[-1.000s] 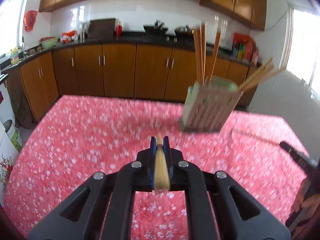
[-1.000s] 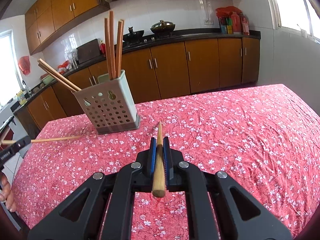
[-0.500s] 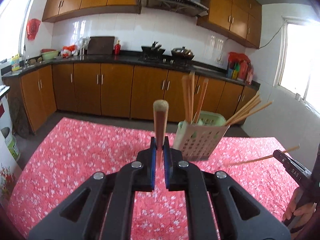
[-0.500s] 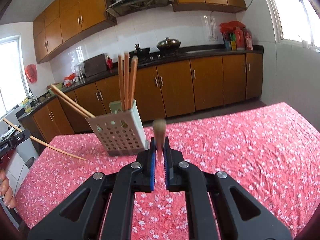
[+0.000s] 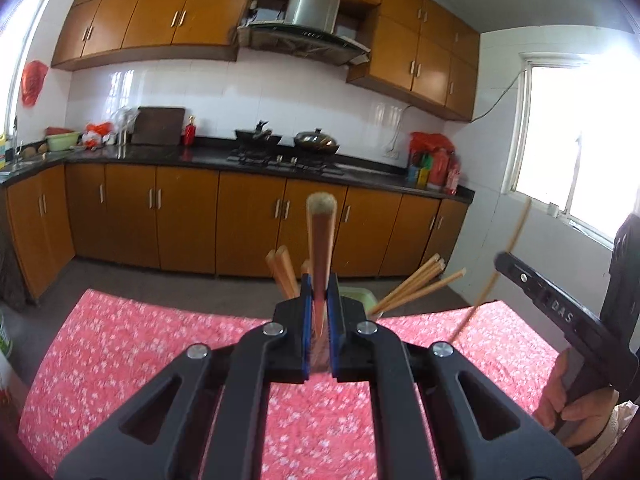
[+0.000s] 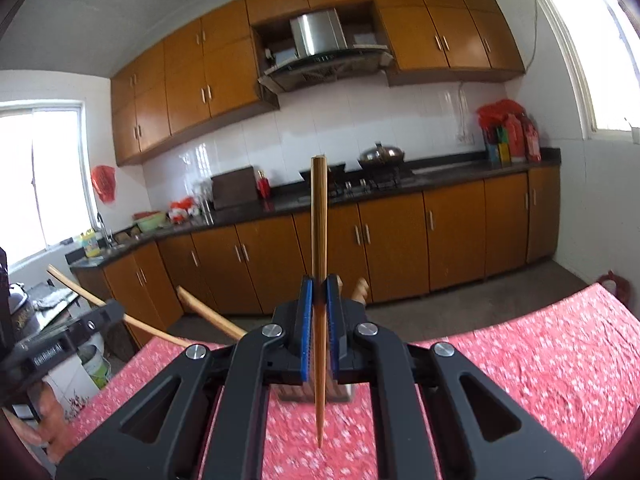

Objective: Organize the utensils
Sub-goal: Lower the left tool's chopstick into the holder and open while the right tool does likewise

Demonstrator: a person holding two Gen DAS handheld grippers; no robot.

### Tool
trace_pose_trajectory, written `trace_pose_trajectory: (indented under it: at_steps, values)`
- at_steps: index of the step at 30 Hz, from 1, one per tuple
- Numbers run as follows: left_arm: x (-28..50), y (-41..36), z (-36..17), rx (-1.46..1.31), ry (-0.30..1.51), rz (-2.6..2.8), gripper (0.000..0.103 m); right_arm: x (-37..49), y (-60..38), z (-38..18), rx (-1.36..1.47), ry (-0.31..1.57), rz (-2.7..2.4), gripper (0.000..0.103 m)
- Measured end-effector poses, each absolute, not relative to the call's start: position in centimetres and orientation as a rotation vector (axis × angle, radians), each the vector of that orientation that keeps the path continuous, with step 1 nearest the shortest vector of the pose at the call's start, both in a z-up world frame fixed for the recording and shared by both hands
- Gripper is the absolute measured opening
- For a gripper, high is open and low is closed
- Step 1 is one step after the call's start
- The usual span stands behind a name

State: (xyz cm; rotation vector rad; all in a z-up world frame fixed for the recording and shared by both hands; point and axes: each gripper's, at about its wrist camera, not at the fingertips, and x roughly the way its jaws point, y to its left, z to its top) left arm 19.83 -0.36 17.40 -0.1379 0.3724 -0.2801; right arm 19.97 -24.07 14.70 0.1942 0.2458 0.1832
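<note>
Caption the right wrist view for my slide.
Right hand-held gripper shut on an upright chopstick above the red tablecloth.

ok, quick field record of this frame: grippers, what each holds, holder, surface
left gripper: shut on a chopstick, thick end up
right gripper: shut on second chopstick, upright, thin tip pointing down
holder: utensil caddy on the table, mostly hidden behind the gripper in both views
holder contents: several wooden chopsticks, some upright, some leaning out
surface: table with red floral cloth
background: kitchen counter with stove and wok
</note>
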Motion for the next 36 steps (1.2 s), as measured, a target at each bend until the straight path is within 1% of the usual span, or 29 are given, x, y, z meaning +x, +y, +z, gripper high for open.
trace_pose_trajectory:
  at_steps: [7,12,19,29,30,32,33,34,36]
  values:
    - [23.1,-2.5,19.9,-0.095,0.322,-0.266,0.008,22.1,-22.4,17.7,0.166,0.093,0.173,0.008]
    - [26.1,-3.7,19.5,-0.060,0.351,-0.262,0.008,24.6,-22.0,17.6,0.166,0.025,0.130,0.008]
    - [29.2,-4.8,16.4,-0.028,0.411,-0.268,0.008,27.8,-21.4,14.1,0.168,0.051,0.101,0.008]
    - [31.5,-4.2,14.0,-0.053,0.457,-0.261,0.008,28.6,-21.0,12.1,0.158,0.139,0.117,0.008]
    - [31.4,-4.0,14.1,-0.061,0.456,-0.261,0.009,28.6,-21.1,12.1,0.157,0.143,0.119,0.010]
    - [31.5,-3.6,14.3,-0.073,0.452,-0.257,0.012,28.1,-21.5,12.3,0.162,0.143,0.118,0.018]
    - [31.4,-3.3,14.5,-0.079,0.448,-0.255,0.016,27.9,-21.6,12.3,0.164,0.141,0.117,0.024]
    - [31.3,-3.1,14.6,-0.084,0.443,-0.252,0.020,27.6,-21.8,12.5,0.166,0.138,0.116,0.026]
    - [30.9,-2.7,15.0,-0.090,0.432,-0.244,0.021,27.2,-22.2,12.9,0.166,0.134,0.114,0.026]
